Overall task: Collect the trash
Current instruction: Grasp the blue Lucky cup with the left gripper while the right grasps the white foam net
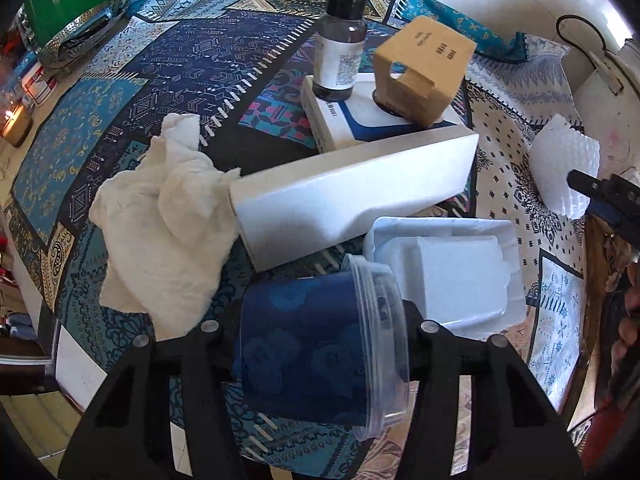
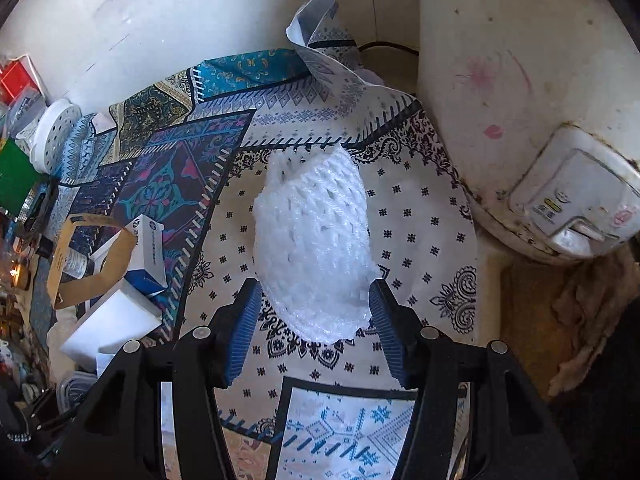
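Observation:
My left gripper [image 1: 320, 344] is shut on a clear plastic tub [image 1: 320, 352], lying on its side between the jaws above the patterned tablecloth. Ahead lie a crumpled white tissue [image 1: 160, 216], a long white box [image 1: 352, 192], a white foam tray [image 1: 452, 268], a small dark bottle [image 1: 340, 40] and a brown cardboard box [image 1: 420, 68] on a white-and-blue box [image 1: 360, 120]. My right gripper [image 2: 314, 320] is open, its blue-padded jaws on either side of a white foam net sleeve [image 2: 312, 240] lying on the cloth. That sleeve [image 1: 564, 168] and the right gripper's tip [image 1: 600, 192] show at the left wrist view's right edge.
A white rice cooker [image 2: 540, 120] stands close on the right of the foam net. A wall runs behind the table. A green box [image 1: 60, 0] and a white perforated container [image 2: 56, 136] sit at the far left. A crumpled brown rag [image 2: 580, 312] lies by the cooker.

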`<action>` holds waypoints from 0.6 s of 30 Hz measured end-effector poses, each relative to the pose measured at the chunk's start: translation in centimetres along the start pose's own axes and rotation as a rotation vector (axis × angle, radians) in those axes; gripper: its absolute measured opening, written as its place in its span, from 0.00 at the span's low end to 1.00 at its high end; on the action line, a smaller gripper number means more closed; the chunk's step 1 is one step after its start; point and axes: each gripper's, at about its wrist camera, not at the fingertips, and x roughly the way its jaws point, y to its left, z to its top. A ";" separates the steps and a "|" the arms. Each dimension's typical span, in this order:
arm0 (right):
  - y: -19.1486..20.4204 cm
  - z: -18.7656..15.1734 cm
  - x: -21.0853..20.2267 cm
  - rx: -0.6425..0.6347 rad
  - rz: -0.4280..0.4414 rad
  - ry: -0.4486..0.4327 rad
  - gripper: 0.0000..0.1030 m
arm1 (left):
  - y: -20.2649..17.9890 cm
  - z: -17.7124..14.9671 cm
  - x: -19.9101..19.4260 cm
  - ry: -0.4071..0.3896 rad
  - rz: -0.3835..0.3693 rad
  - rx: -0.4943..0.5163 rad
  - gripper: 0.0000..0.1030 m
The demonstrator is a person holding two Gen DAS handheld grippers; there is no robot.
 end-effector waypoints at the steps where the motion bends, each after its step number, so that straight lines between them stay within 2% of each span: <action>1: 0.0 0.2 0.5 0.001 -0.008 0.001 0.51 | 0.2 0.0 0.0 -0.002 0.003 -0.003 0.51; 5: -0.2 1.0 1.3 0.012 0.005 -0.026 0.50 | 0.8 0.0 -0.3 -0.003 0.003 -0.011 0.51; 6: 0.0 1.1 1.4 -0.001 0.007 -0.030 0.42 | 0.7 0.0 -0.3 -0.004 0.004 -0.009 0.51; 9: 0.2 1.4 1.4 -0.023 0.005 -0.043 0.31 | 0.9 -0.2 -0.9 -0.012 0.007 0.000 0.51; 11: 0.5 1.3 1.0 -0.030 -0.002 -0.063 0.28 | 0.8 -0.2 -1.2 -0.022 0.003 0.004 0.51; 18: 1.3 -0.5 -2.6 -0.013 0.012 -0.122 0.27 | 1.2 -0.7 -3.3 -0.059 -0.021 0.034 0.51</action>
